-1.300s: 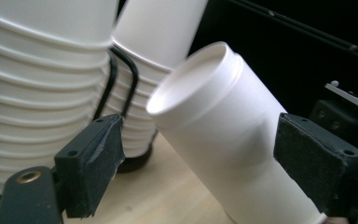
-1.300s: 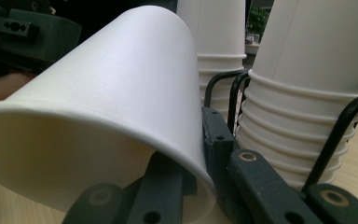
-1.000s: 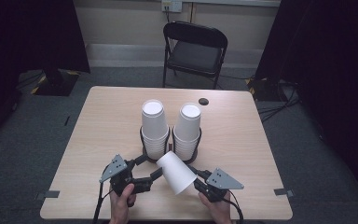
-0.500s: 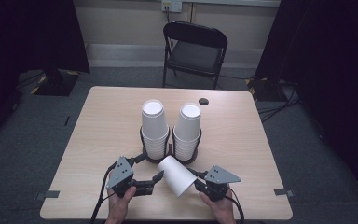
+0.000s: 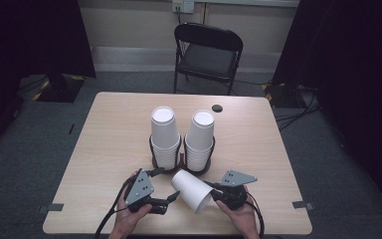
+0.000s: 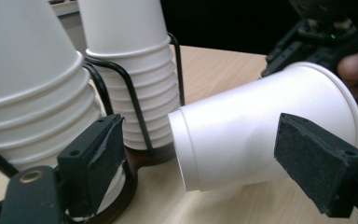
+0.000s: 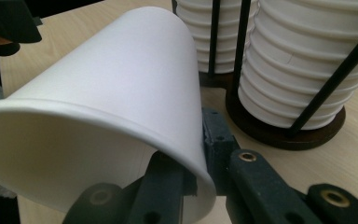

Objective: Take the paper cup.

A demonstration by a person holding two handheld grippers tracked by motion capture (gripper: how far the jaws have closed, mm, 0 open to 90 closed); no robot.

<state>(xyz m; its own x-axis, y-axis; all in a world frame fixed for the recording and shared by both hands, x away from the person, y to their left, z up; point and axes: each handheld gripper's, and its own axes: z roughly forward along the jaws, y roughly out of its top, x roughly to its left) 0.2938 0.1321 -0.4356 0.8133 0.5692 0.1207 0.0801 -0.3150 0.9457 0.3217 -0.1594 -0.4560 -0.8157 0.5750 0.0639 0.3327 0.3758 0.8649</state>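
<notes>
right tongs (image 5: 213, 195) pinched on rim of white paper cup (image 5: 191, 190); cup on its side, base toward 10 o'clock, mouth toward 4 o'clock, at near-centre of table (image 5: 109, 139). left tongs (image 5: 171, 195) at 9 o'clock of cup, jaws just been opening, now part-open either side of cup base, pads clear of it. two cup stacks (image 5: 165, 137) in wire holders at 12 o'clock of cup, near. small dark disc (image 5: 217, 108) at far edge.
</notes>
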